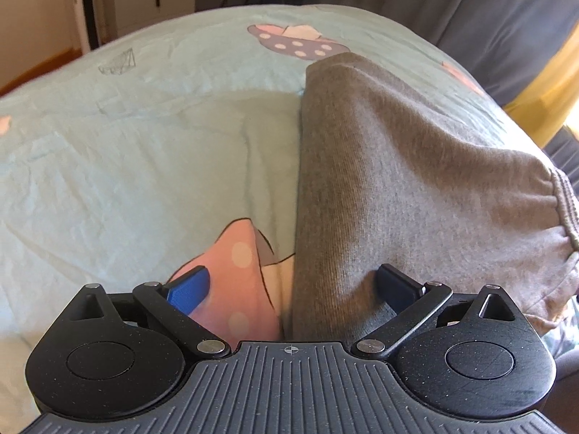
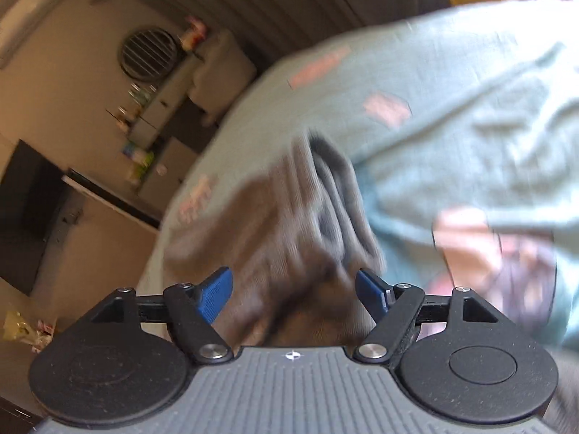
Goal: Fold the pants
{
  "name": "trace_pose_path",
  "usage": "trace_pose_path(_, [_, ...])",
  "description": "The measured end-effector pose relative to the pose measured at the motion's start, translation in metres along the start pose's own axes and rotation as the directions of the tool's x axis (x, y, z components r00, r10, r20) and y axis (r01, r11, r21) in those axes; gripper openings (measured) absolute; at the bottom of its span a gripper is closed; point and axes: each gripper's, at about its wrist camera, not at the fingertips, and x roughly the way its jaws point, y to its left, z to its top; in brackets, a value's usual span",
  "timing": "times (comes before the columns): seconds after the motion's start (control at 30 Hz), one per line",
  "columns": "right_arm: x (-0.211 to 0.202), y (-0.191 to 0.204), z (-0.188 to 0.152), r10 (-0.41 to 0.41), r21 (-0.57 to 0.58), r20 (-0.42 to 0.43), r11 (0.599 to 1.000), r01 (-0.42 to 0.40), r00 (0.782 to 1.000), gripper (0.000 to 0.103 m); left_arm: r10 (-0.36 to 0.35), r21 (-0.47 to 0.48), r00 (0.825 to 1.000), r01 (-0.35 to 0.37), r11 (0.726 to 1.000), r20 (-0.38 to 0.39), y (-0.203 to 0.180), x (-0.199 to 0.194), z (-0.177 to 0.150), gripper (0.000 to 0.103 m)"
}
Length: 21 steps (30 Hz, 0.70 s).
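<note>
Grey pants (image 1: 398, 181) lie folded lengthwise on the bed (image 1: 126, 144). The left gripper (image 1: 293, 285) has its fingers spread above them; the right gripper (image 2: 293, 289), blurred, seems released too over bunched cloth.

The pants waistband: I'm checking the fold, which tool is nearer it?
Left, probably. The left tool straddles the pants beside the waistband; the right tool shows only blurred folds.

Close wrist views (shared pants (image 1: 398, 181))
</note>
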Motion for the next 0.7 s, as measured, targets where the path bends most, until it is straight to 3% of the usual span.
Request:
trace_pose_path(0.13, [0.022,-0.005,-0.017,-0.047,-0.014,-0.089,0.999,0.046,0.995,0.075,0.066,0.035,0.997,-0.067,0.997,0.033,-0.009,-0.011,-0.005,0.102])
trace_pose_path(0.3, [0.006,0.007,-0.019,0.001,-0.064,-0.022,0.998,-0.002,1.0,0.075,0.136,0.097,0.989,-0.142,0.985,0.063,-0.022,-0.024,-0.01,0.101])
trace_pose_path(0.43, [0.004,0.012,-0.022,-0.074,-0.113,0.005,0.991,0.074,0.997,0.075,0.166,0.143,0.983,-0.176,0.974,0.078,-0.03,-0.024,-0.013,0.101])
trace_pose_path(0.63, [-0.003,0.02,-0.016,-0.176,-0.189,0.106,0.963,0.193,0.979,0.075,0.146,0.119,0.987,-0.154,0.981,0.072,-0.027,-0.024,-0.012,0.101])
trace_pose_path(0.7, [-0.004,0.019,-0.011,-0.183,-0.186,0.121,0.961,0.203,0.976,0.075,0.098,0.105,0.991,-0.108,0.989,0.088,-0.024,-0.027,-0.01,0.101])
